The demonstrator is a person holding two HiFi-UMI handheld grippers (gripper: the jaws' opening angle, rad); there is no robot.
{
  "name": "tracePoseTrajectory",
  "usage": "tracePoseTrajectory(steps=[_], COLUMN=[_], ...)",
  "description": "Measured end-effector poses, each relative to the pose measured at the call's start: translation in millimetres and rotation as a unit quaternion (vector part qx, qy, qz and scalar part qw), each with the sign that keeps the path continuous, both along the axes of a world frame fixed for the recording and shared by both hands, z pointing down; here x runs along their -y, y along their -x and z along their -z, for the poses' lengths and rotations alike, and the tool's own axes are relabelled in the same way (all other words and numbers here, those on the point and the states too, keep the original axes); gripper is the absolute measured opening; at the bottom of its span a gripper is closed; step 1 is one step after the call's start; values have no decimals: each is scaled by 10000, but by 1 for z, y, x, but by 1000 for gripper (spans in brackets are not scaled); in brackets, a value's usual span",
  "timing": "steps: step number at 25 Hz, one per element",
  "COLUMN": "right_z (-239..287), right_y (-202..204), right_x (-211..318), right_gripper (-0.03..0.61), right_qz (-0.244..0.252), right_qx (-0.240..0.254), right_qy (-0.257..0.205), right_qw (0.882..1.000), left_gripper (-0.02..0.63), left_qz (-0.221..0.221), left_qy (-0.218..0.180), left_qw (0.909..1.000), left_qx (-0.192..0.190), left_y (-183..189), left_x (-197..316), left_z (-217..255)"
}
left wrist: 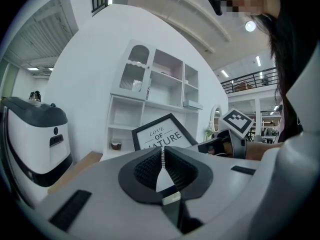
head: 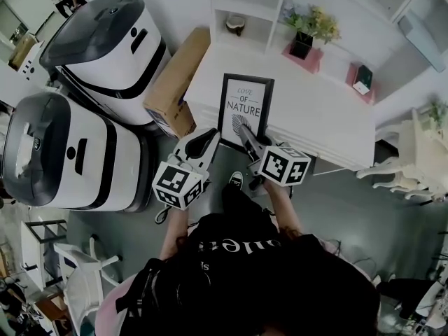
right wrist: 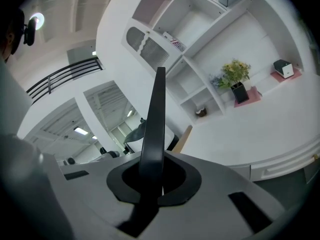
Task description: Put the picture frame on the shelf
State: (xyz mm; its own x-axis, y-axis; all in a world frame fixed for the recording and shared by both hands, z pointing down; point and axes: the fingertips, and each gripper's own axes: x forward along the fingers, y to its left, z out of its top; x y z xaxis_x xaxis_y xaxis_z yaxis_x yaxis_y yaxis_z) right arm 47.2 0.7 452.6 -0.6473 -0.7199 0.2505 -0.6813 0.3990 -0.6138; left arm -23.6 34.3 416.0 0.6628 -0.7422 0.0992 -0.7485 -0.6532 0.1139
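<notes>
The picture frame (head: 245, 110) is black with a white print reading "LOVE OF NATURE". It is held over the near part of the white counter (head: 322, 110) below the shelf unit (head: 248, 5). My right gripper (head: 250, 142) is shut on the frame's lower right edge. In the right gripper view the frame (right wrist: 156, 119) runs edge-on between the jaws of the right gripper (right wrist: 154, 170). My left gripper (head: 208, 141) is shut and empty, just left of the frame's lower corner. In the left gripper view the frame (left wrist: 162, 133) shows tilted beyond the left gripper (left wrist: 162, 156).
A potted plant (head: 309, 35) on a pink book and a small box (head: 362, 79) stand at the back of the counter. A small bowl (head: 236, 24) sits in a shelf cubby. A cardboard box (head: 178, 82) and two white-and-grey machines (head: 112, 40) stand to the left.
</notes>
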Motion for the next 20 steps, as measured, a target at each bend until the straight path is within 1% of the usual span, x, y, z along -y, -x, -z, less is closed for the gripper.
tracePoseTrajectory(steps=[5, 11, 16, 20], right_z=[1, -6, -14, -19], right_y=[-5, -10, -12, -15], right_x=[61, 119, 151, 171], right_gripper=[54, 54, 54, 54], right_qz=[23, 66, 117, 167], right_qx=[89, 157, 199, 189], right_qy=[50, 153, 242, 289], right_qw=[9999, 9997, 9994, 9993], left_gripper=[29, 29, 29, 29], left_qz=[-29, -33, -66, -61], left_qy=[-46, 36, 64, 78], left_qw=[9999, 9997, 9996, 9996], left_qx=[116, 221, 277, 281], left_y=[-8, -15, -21, -28], left_x=[63, 124, 158, 175], left_z=[5, 0, -5, -8])
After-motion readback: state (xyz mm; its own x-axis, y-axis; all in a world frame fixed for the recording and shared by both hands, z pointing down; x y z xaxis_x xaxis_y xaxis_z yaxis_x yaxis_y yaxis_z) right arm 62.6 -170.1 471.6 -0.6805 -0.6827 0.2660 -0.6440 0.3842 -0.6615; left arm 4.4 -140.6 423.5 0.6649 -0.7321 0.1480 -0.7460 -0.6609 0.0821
